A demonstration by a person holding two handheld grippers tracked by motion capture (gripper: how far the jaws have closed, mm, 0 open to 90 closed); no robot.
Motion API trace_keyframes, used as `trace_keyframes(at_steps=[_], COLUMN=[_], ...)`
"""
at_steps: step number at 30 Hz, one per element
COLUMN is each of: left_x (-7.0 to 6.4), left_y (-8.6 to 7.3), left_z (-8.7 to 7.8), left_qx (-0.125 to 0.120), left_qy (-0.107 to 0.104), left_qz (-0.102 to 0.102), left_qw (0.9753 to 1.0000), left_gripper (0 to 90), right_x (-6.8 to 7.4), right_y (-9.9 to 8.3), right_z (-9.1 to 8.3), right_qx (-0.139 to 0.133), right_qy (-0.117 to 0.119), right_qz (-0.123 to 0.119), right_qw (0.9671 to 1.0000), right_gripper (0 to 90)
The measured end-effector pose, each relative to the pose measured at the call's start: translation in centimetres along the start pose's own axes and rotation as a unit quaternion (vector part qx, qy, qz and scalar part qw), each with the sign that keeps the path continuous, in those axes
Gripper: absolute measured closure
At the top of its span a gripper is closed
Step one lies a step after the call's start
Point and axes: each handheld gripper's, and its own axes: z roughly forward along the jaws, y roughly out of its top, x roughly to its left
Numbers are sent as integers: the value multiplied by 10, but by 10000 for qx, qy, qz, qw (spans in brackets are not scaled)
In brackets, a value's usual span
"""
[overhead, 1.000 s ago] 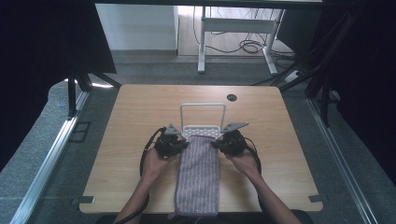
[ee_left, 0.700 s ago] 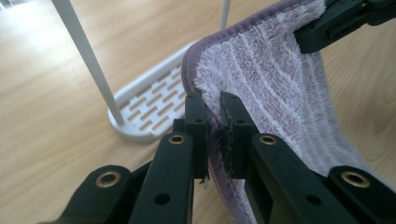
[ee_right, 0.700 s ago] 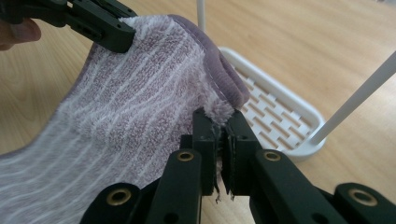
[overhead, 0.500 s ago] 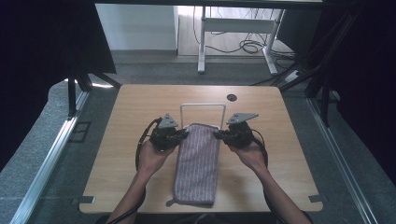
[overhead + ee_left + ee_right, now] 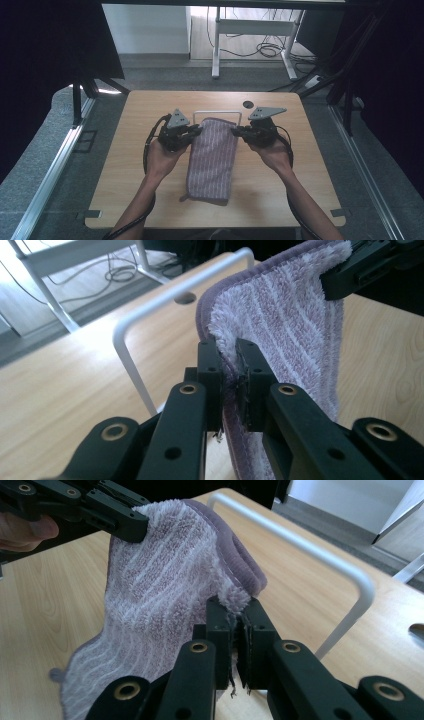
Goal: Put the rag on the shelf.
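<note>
A purple striped towel (image 5: 212,155) hangs between both grippers, its top edge lifted level with a white wire rack (image 5: 218,113) and its lower end resting on the table. My left gripper (image 5: 199,131) is shut on the towel's left top corner (image 5: 225,347). My right gripper (image 5: 234,131) is shut on the right top corner (image 5: 239,597). The white rack bar (image 5: 131,327) stands just behind the towel in the left gripper view. In the right gripper view the rack bar (image 5: 320,550) arches beyond the towel, and the left gripper (image 5: 142,527) pinches the far corner.
The wooden table (image 5: 130,165) has a round cable hole (image 5: 248,104) at the back right. A white desk frame (image 5: 216,45) and floor cables (image 5: 265,49) lie beyond the table. Dark curtains flank both sides.
Both grippers have carried the towel's top edge away from the person, up to the rack. The towel's lower end has slid forward across the table with it.
</note>
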Motion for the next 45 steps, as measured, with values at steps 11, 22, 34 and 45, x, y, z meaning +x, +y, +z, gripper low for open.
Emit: trace_keyframes(at_steps=[11, 22, 34, 45], left_x=[2, 10, 24, 41], left_y=[30, 64, 100, 120], left_z=[-13, -19, -19, -9], left_qx=[-230, -403, -450, -432], left_qy=[179, 313, 553, 697], left_qz=[152, 249, 289, 178], left_qw=[9995, 9984, 9970, 9965], left_gripper=[822, 820, 818, 819], right_x=[-5, -19, -33, -50], right_y=[30, 63, 97, 119], right_z=[-18, -31, -39, -32], right_qx=[-200, -398, -543, -564], right_qy=[-99, -334, -574, -793], right_qz=[-115, -196, -265, -213], right_qw=[9997, 9985, 9965, 9950], right_gripper=[848, 849, 849, 849])
